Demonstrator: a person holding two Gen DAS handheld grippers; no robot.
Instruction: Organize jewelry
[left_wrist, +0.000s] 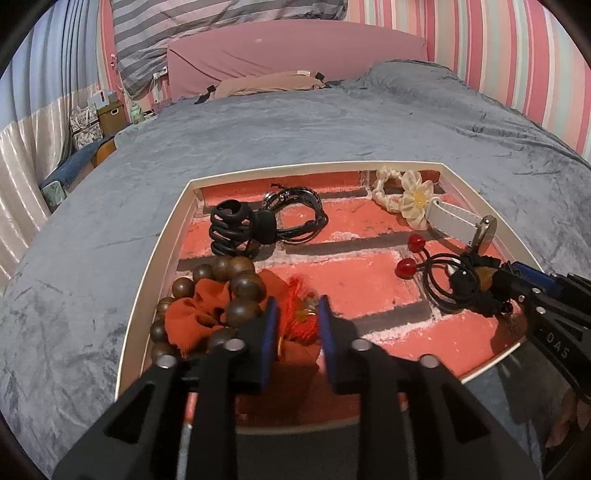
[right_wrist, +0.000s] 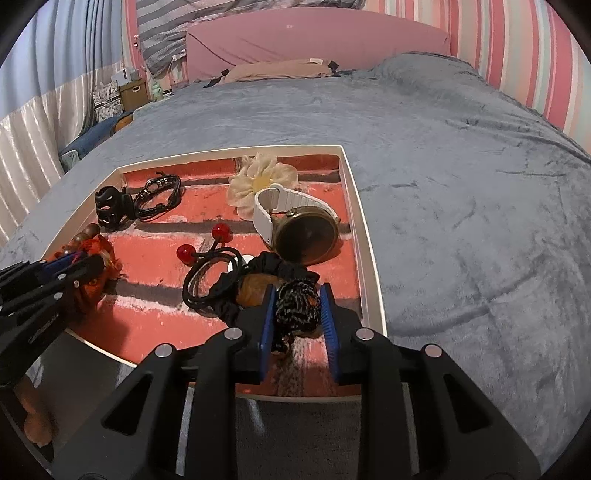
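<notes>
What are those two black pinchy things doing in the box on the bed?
A person is sorting jewelry in a shallow tray on a grey bedspread, using a hand-held gripper in each hand. The left hand-held gripper sits around a red tassel beside the wooden bead bracelet and orange scrunchie. The right hand-held gripper straddles a black speckled cord. A watch, cream flower scrunchie, red-bead hair tie and black claw clip lie inside.

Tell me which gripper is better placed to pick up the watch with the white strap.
Right. The right gripper sits just before the watch, on the same side of the tray, though it must first release the braided cord. The left gripper is over the orange scrunchie, across the tray.
</notes>
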